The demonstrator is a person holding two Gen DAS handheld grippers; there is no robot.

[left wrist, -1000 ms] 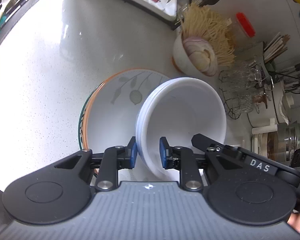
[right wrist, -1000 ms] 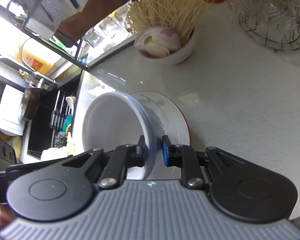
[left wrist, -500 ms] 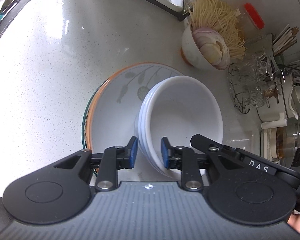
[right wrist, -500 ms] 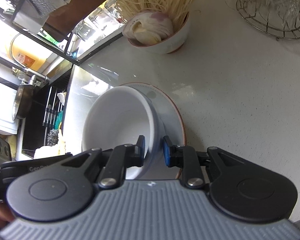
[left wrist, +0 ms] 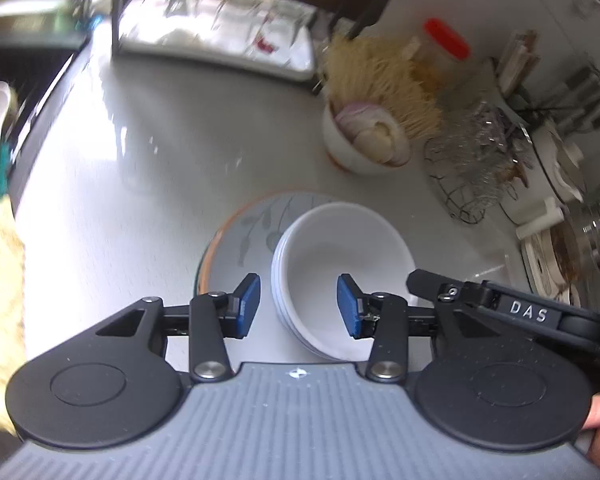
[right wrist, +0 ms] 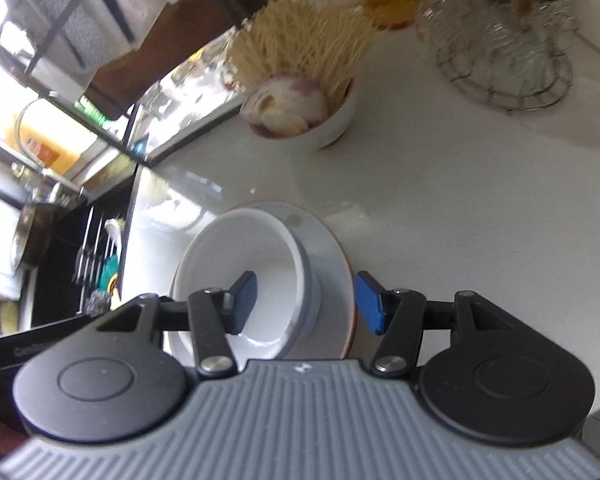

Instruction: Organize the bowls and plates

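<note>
Where the white speckled countertop (left wrist: 148, 184) lies bare at the middle, a nested stack of plain white ceramic bowls (left wrist: 340, 256) sits on a shallow plate with an orange rim and a grey leaf print (left wrist: 244, 232), off centre toward the plate's right side, so crockery is gathered into one pile. Left gripper (left wrist: 298, 304): jaws opening, blue pads standing either side of the stack's near left rim, neither visibly pressing on it. Right gripper (right wrist: 306, 300): jaws likewise opening and spread across the stack's right wall, one finger over the bowl's interior, the other outside above the plate rim, both apart from the ceramic. Judgement: the stack has been set down and both tools are letting go; the placement step appears done. Farther back stands a white bowl of dry noodles and sliced onion (left wrist: 364, 140), well apart, with a wire basket of glassware (left wrist: 472, 160) to its right. Risk noted: the off-centre stack may slide if knocked.
</note>
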